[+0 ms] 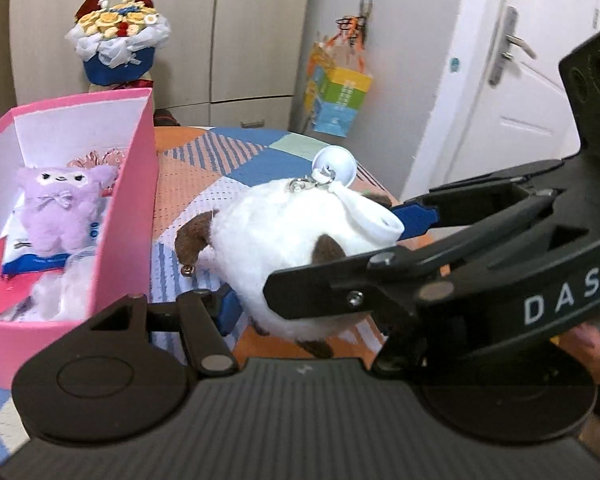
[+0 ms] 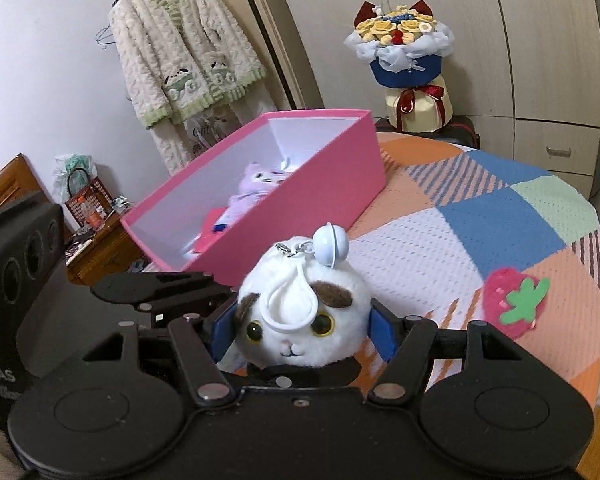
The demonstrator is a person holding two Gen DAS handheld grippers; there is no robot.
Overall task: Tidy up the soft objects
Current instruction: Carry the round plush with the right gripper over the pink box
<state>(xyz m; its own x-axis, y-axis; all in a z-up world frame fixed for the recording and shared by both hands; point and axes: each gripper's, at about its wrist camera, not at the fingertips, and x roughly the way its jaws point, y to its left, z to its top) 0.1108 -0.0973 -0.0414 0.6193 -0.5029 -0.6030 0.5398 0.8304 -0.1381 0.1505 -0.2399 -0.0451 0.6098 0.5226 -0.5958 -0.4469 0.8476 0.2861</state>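
A white plush cat [image 2: 300,320] with brown patches, a loop and a white bell [image 2: 332,246] hangs above the patchwork blanket [image 2: 480,220]. My right gripper [image 2: 304,332] is shut on its head, a blue pad on each side. In the left wrist view the cat [image 1: 283,240] sits between my left gripper's [image 1: 300,312] fingers. The left blue pad [image 1: 227,312] touches it; the other finger is hidden behind the right gripper [image 1: 352,252]. An open pink box [image 1: 131,184] at the left holds a purple plush [image 1: 59,208]. A pink strawberry plush [image 2: 512,304] lies on the blanket.
The pink box [image 2: 300,184] also holds a blue-and-white packet [image 1: 31,260] and other soft items. A flower bouquet [image 2: 404,40] stands behind the bed. A fluffy cardigan [image 2: 179,52] hangs at the left, above a cluttered wooden nightstand [image 2: 95,236]. A colourful gift bag [image 1: 336,96] hangs near the white door [image 1: 512,80].
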